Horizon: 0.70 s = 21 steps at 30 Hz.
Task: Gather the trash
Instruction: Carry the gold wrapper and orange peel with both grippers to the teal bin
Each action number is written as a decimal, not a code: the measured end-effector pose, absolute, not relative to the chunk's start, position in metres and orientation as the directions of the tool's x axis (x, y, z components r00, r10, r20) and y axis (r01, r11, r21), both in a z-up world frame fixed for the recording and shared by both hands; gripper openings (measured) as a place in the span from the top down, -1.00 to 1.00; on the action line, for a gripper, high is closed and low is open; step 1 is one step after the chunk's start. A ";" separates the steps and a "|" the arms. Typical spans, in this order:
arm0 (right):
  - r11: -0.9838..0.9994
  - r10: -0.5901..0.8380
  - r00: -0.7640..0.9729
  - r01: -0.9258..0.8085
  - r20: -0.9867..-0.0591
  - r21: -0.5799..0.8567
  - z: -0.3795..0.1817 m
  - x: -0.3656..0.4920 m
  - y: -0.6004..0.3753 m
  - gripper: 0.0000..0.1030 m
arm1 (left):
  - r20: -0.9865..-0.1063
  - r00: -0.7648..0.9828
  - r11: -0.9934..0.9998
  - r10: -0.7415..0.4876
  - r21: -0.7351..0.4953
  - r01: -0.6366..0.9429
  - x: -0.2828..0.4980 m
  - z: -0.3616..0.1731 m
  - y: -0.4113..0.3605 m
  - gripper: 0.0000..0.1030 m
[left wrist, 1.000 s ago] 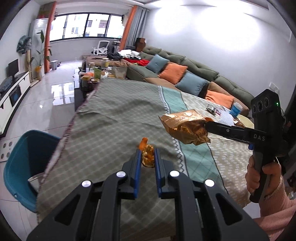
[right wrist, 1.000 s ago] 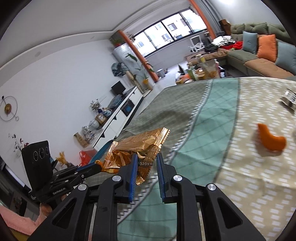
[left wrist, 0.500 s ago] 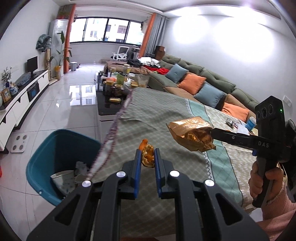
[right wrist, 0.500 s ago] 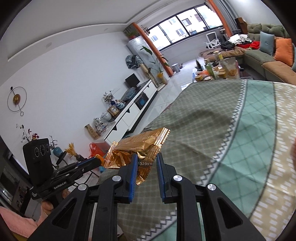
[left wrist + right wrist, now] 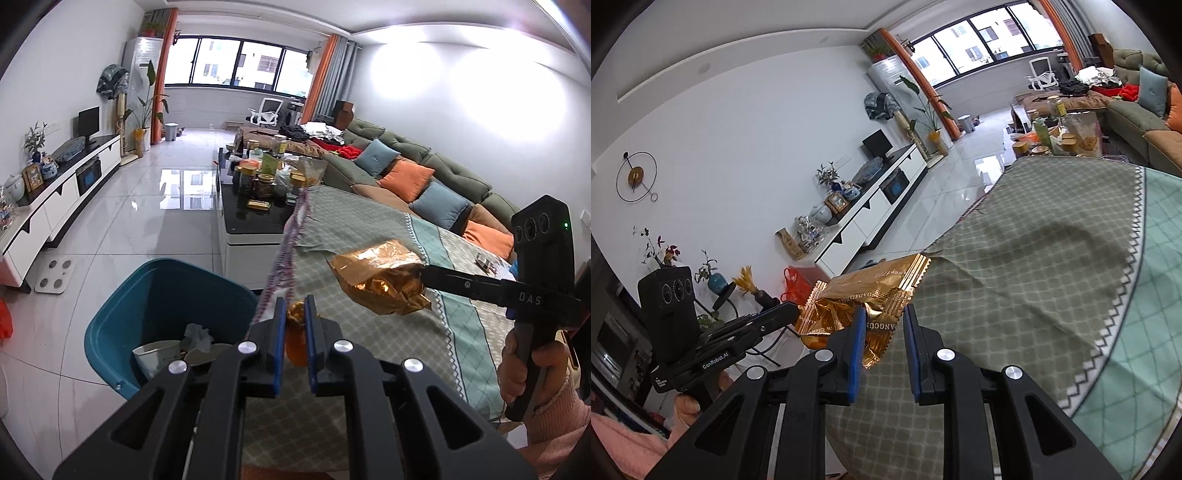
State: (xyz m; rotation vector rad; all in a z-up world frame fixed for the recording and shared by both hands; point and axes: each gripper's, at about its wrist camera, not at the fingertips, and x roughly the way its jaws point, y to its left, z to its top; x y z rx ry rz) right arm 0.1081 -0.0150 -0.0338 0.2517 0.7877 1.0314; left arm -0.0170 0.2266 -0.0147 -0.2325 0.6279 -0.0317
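Note:
My left gripper (image 5: 294, 308) is shut on a small orange-gold wrapper (image 5: 296, 328), held in the air by the table's left edge, just right of a blue trash bin (image 5: 147, 302) on the floor. My right gripper (image 5: 881, 321) is shut on a crumpled gold foil snack bag (image 5: 864, 295), which also shows in the left wrist view (image 5: 380, 280) above the tablecloth. In the right wrist view the left gripper (image 5: 792, 314) sits left of the bag, its tips near it.
The bin holds a white cup (image 5: 155, 354) and crumpled paper. The table carries a green patterned cloth (image 5: 369, 229) with small items at its far right. A black coffee table (image 5: 255, 218) with jars stands beyond. A sofa (image 5: 406, 173) runs along the right wall.
Both grippers have swung left, off the middle of the table toward its left edge. The blue bin has come nearer and now sits just left of the left gripper. Both grips are unchanged.

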 end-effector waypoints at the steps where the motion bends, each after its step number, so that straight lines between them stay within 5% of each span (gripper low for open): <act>1: 0.513 0.842 0.271 -0.671 -0.467 0.536 -0.034 0.108 -0.012 0.60 | -0.579 0.809 0.973 -0.100 -0.229 -0.044 -0.017 -0.016 0.227 0.79; 21: 0.482 0.837 0.199 -0.708 -0.509 0.516 -0.037 0.114 0.046 0.60 | -0.565 0.824 0.964 -0.040 -0.240 -0.118 -0.017 -0.015 0.260 0.81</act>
